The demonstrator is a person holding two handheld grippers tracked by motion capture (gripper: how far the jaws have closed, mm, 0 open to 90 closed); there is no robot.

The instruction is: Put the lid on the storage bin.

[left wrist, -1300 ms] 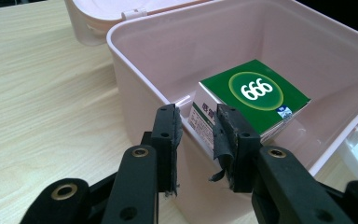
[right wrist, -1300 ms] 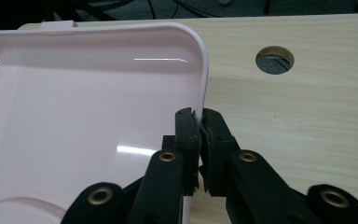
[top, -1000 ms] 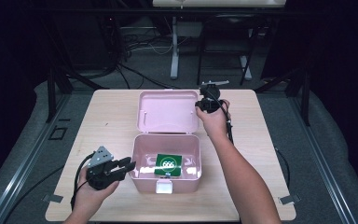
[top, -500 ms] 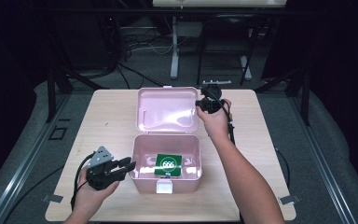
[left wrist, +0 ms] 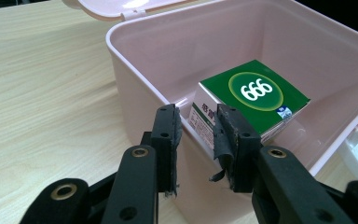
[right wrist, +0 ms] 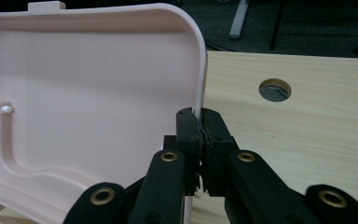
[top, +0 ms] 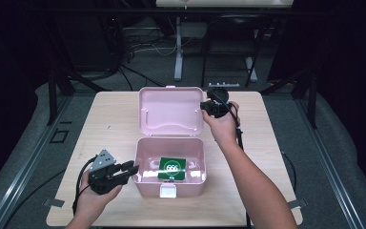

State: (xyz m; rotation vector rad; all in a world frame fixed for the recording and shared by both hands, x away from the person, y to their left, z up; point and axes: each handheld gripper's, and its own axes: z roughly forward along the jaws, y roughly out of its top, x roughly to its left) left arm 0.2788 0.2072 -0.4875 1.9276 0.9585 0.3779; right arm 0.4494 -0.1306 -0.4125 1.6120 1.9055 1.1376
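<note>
A pale wooden surface [top: 109,124] sits in a dark room, cables and stand legs on the floor behind it. Nearest the person, the left tool [top: 129,169] is clamped on the left wall of the open pink plastic box [left wrist: 135,88]; the left gripper view has one pad outside that wall and one inside. Nothing has shifted here over the last second: same place, same grip, so the box is pinned down. Inside, touching the floor of the box, lies the green carton with a white "666" roundel [top: 172,167], flat and well below the rim. Farther off, the right tool [right wrist: 201,122] is pinched tight on the right edge of the pink hinged lid [top: 170,110], which stands tilted back. That hand has barely moved either, so I'd judge the lid is gripped and ready to swing down over the carton. Nothing lies in the lid's path; a round cable hole [right wrist: 275,89] sits beyond, on bare wood.
</note>
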